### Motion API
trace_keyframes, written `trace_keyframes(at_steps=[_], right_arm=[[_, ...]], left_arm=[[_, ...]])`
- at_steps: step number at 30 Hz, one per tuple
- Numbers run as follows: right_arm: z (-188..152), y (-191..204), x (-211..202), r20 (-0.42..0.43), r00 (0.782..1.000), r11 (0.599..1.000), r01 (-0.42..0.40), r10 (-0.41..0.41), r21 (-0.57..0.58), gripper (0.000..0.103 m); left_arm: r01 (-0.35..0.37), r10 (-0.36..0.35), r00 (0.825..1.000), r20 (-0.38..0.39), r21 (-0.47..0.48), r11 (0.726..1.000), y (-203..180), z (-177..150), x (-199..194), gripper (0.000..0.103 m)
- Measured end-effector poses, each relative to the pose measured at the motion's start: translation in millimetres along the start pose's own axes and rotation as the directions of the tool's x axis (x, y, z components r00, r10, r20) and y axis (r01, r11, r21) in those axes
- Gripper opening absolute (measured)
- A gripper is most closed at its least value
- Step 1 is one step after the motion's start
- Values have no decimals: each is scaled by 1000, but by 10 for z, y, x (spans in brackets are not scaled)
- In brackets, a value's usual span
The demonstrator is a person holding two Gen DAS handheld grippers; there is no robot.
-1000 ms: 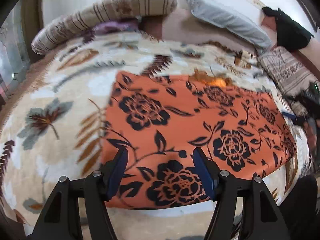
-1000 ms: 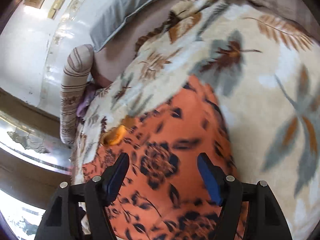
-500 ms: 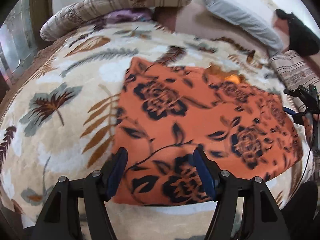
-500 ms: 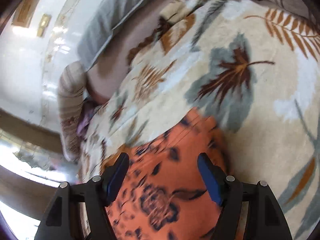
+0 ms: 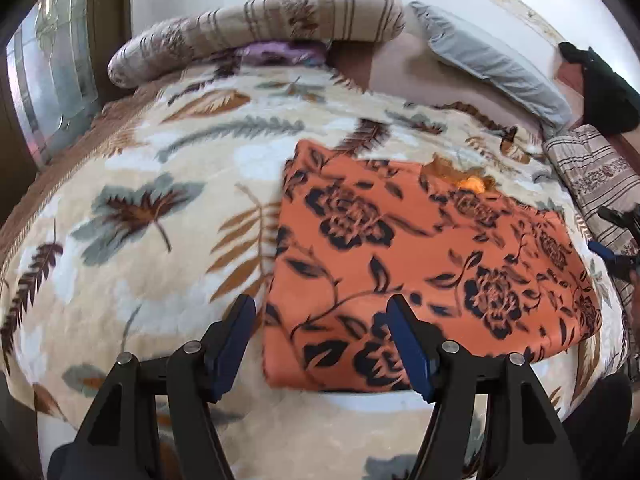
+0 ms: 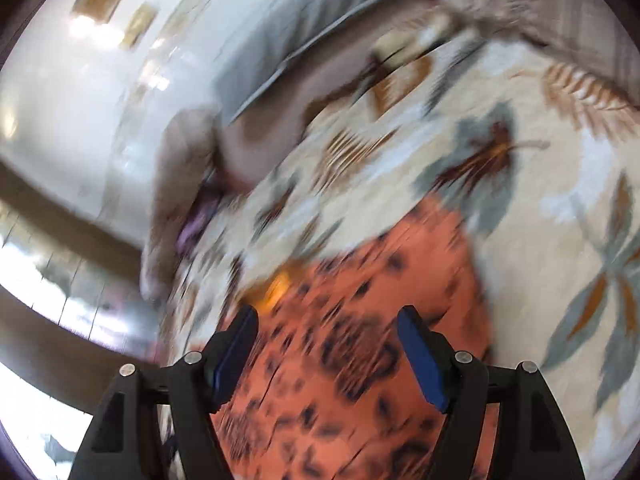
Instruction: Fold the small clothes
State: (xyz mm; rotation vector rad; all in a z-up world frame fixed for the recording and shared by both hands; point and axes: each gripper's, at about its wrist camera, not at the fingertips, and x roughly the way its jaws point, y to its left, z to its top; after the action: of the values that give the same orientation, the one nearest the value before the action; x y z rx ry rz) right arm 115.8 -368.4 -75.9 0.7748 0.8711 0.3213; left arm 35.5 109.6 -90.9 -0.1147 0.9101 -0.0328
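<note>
Left gripper [image 5: 322, 344], jaws wide and empty, hovers over a leaf-print blanket [image 5: 132, 216] on a bed. An orange floral cloth [image 5: 420, 264] lies flat ahead; pillows [image 5: 492, 68] line the white wall. Right gripper [image 6: 328, 354], also wide and empty, hovers over the cloth [image 6: 360, 360] in a blurred view, blanket [image 6: 560, 240] beyond.

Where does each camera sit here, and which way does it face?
Left wrist: behind the open left claw, facing across the orange black-flowered folded cloth toward the pillows; the right claw shows at the right edge.
Right wrist: behind the open right claw, blurred, tilted over that cloth.
Shared: cloth, leaf-print blanket.
</note>
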Motion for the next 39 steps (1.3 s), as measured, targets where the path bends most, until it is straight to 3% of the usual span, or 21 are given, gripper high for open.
trace_keyframes(at_steps=[2, 4, 5, 6, 11, 13, 14, 15, 17, 20, 23, 25, 29, 32, 34, 37, 39], right_arm=[[-179, -91, 88, -52, 999, 1000, 12, -12, 2, 75], [-300, -372, 169, -77, 989, 989, 130, -125, 68, 76], [-333, -476, 173, -82, 986, 982, 151, -142, 113, 75], [-371, -501, 97, -47, 993, 985, 110, -104, 135, 75], [-560, -243, -213, 13, 998, 996, 60, -61, 64, 76], [-645, -335, -215, -1, 995, 994, 96, -96, 58, 77], [-691, -439, -200, -13, 987, 983, 158, -158, 88, 77], [-727, -540, -235, -17, 986, 978, 167, -166, 128, 77], [-785, -523, -382, 25, 990, 980, 132, -137, 146, 77], [-824, -375, -467, 57, 993, 991, 100, -105, 84, 77], [-899, -497, -400, 14, 986, 982, 163, -166, 99, 77], [-921, -619, -431, 33, 990, 976, 127, -135, 178, 77], [-924, -454, -557, 67, 990, 989, 119, -125, 88, 77], [-947, -607, -501, 18, 985, 976, 168, -172, 137, 77], [-946, -627, -531, 45, 988, 975, 138, -147, 173, 77], [-869, -477, -562, 65, 984, 980, 156, -165, 126, 77], [-748, -370, -511, 65, 989, 987, 129, -135, 97, 77]], left_arm=[[-30, 31, 998, -46, 2, 1000, 37, -41, 101, 69], [-75, 77, 993, -89, 18, 997, 63, -79, 214, 69], [-93, 94, 990, -105, 14, 996, 85, -92, 234, 69], [-85, 84, 992, -95, -3, 996, 111, -92, 194, 69], [-96, 96, 994, -61, 0, 995, 84, -46, 85, 69], [-107, 106, 992, -74, -2, 994, 71, -45, 90, 69], [-108, 107, 991, -76, -4, 994, 64, -48, 80, 69], [-107, 106, 991, -76, -1, 994, 53, -52, 58, 69], [-113, 113, 992, -62, 12, 994, 26, -66, -8, 69], [-109, 110, 992, -61, 13, 994, 12, -66, -38, 69], [-104, 105, 993, -60, 8, 994, -1, -71, -67, 69], [-101, 101, 993, -60, 15, 995, -22, -73, -93, 69], [-106, 107, 993, -52, 22, 994, -39, -75, -114, 69], [-102, 103, 993, -58, 18, 995, -45, -77, -93, 69], [-105, 106, 993, -55, 29, 994, -59, -79, -88, 69], [-109, 111, 992, -62, 35, 993, -70, -70, -42, 69], [-108, 110, 992, -67, 34, 994, -81, -66, -1, 69]])
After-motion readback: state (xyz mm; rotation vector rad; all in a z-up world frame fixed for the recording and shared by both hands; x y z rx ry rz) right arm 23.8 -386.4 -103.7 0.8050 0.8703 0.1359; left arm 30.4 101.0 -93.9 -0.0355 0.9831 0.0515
